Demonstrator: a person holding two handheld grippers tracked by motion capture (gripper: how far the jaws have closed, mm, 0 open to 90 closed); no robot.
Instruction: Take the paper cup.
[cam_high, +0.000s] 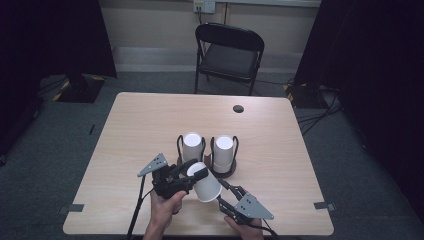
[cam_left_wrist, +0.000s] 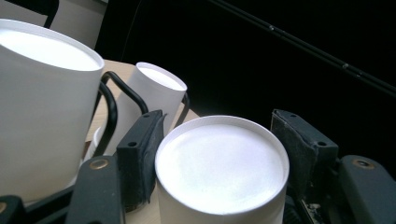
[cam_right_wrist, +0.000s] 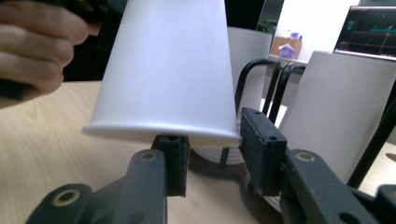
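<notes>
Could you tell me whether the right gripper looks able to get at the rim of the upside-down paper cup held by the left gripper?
Probably yes: the right gripper sits just under the cup, whose rim hangs above its jaws, nothing between.

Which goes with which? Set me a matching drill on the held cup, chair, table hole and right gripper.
Things:
1. held cup
2. chair
3. hole
4. right gripper

Places:
A. behind the table
B. clamped at its base in the left gripper
C. jaws at the held cup's rim
D. in the table, near its far edge

Pairs: 1-B, 2-A, 3-D, 4-C
</notes>
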